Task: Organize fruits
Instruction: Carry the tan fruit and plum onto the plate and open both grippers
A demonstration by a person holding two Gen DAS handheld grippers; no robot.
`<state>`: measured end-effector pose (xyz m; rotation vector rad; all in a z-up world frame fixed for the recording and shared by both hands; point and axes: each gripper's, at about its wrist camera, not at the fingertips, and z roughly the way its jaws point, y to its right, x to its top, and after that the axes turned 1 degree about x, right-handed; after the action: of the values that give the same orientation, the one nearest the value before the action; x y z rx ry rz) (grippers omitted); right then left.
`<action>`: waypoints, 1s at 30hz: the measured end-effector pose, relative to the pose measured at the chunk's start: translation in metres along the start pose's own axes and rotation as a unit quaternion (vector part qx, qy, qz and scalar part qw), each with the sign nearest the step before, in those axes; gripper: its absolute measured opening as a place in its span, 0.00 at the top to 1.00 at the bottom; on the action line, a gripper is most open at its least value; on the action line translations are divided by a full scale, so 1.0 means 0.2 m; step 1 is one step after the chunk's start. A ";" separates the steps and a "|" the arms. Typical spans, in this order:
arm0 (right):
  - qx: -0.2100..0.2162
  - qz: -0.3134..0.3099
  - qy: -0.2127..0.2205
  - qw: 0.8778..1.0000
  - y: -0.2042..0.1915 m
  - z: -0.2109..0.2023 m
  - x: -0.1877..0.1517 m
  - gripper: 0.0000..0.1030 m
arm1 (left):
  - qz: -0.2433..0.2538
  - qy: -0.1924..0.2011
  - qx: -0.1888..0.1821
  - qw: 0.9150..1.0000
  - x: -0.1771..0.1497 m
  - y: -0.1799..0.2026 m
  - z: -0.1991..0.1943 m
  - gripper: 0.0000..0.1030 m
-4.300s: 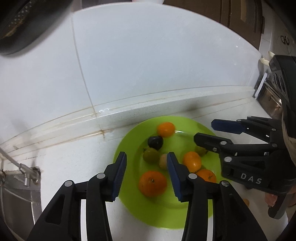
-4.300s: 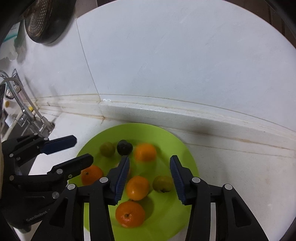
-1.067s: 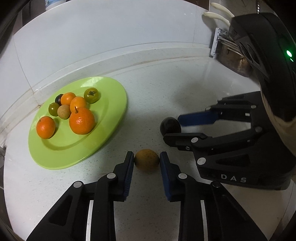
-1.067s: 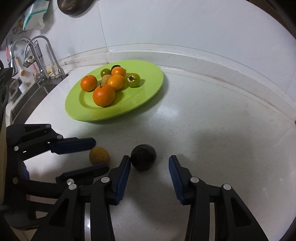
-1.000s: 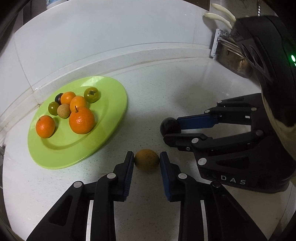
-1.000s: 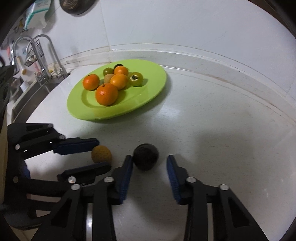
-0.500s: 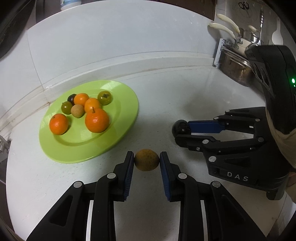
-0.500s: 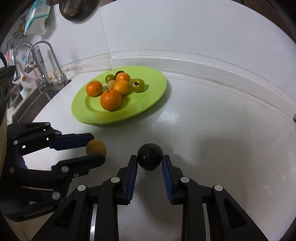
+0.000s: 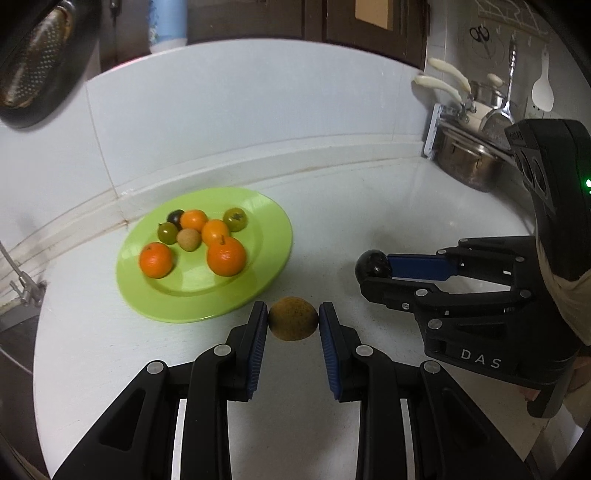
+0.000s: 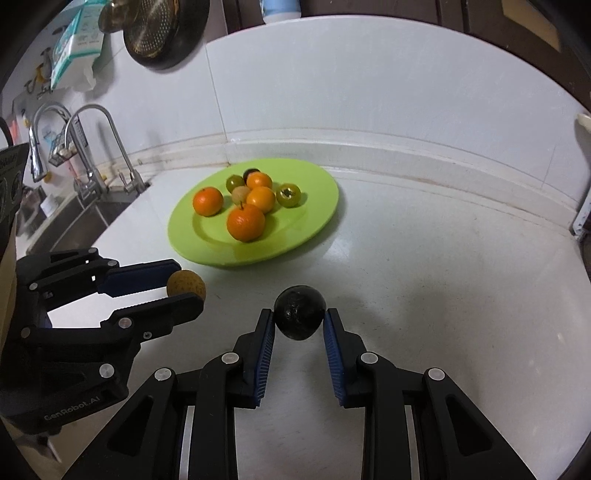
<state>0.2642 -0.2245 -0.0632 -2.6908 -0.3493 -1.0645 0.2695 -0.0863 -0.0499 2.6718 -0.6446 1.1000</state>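
Observation:
My left gripper [image 9: 293,318] is shut on a round brown-yellow fruit [image 9: 293,318] and holds it above the white counter, near the front rim of a green plate [image 9: 266,236]. It also shows in the right wrist view [image 10: 185,283]. My right gripper [image 10: 300,320] is shut on a round black fruit [image 10: 300,317], seen from the side in the left wrist view [image 9: 372,264]. The plate [image 10: 317,210] carries several oranges, small green fruits, a tan one and a dark one.
A sink with taps [image 10: 92,155] lies left of the plate. A steel pot [image 9: 469,162] and hanging utensils stand at the far right. A dark strainer [image 10: 166,29] hangs on the wall. A raised ledge runs behind the plate.
The right gripper has closed on the black fruit. Both grippers have lifted with their fruits, and the view has pulled up and back from the counter.

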 end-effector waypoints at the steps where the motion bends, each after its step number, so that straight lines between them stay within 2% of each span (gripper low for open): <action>1: -0.002 0.000 0.004 1.000 -0.02 -0.01 0.00 0.72 | -0.001 0.004 0.002 1.000 0.00 -0.01 -0.02 0.72; 18: -0.012 0.007 0.047 0.999 -0.26 -0.16 0.04 0.72 | -0.016 0.037 0.020 0.999 -0.06 -0.18 -0.27 0.72; 30: -0.022 0.013 0.064 0.998 -0.37 -0.16 0.10 0.72 | -0.008 0.051 0.028 0.998 -0.06 -0.31 -0.32 0.72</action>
<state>0.2367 -0.1615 -0.0177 -2.6396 -0.2708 -1.2432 0.2517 -0.0063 -0.0132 2.6418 -0.5824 1.2585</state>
